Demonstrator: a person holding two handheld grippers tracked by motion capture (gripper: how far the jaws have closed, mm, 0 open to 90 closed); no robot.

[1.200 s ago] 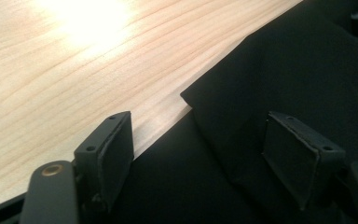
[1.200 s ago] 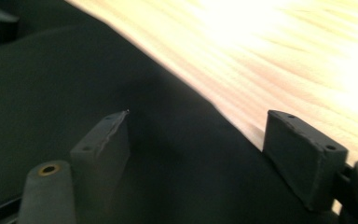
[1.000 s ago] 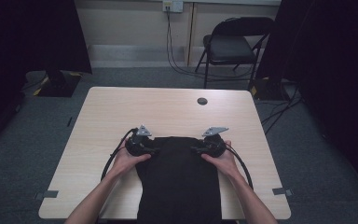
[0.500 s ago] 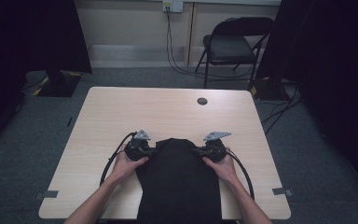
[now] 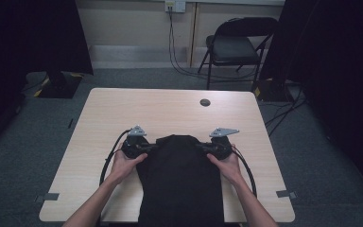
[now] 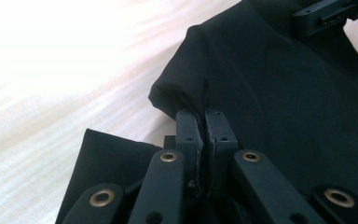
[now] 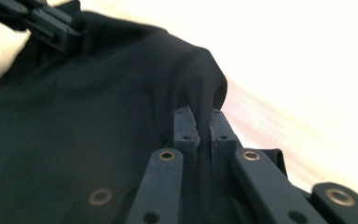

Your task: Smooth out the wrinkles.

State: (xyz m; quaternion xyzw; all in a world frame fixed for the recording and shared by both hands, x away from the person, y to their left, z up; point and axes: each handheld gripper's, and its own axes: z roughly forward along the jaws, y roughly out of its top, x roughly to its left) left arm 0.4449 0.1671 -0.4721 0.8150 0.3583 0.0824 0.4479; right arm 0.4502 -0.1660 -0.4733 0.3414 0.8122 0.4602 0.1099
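1. Both grippers are sitting a little nearer the person than a second ago, and the far edge of the black fabric garment [image 5: 179, 179], which was lying flat between them, is now bunching into a rounded hump, because each pair of jaws has just been closing on a fold of it.
2. The left gripper [image 6: 204, 122] is clenching a raised pinch of cloth at the garment's left far corner; its jaws are standing nearly together with fabric running up between them.
3. The right gripper [image 7: 200, 123] is gripping the matching pinch at the right far corner in the same way.
4. The garment is lying on the pale wooden table [image 5: 170, 113] in front of the person, its near end hanging over the table's near edge.
5. Judging from this, the step in hand is lifting or folding the far edge. To do it well, both hands should be rising together and level, so the edge is staying straight.
6. The pinches look shallow, so a slow start is safer than a jerk; cloth could be slipping out of either grip.
7. Keeping the two grippers well apart is holding the fabric taut and avoiding a sagging middle.
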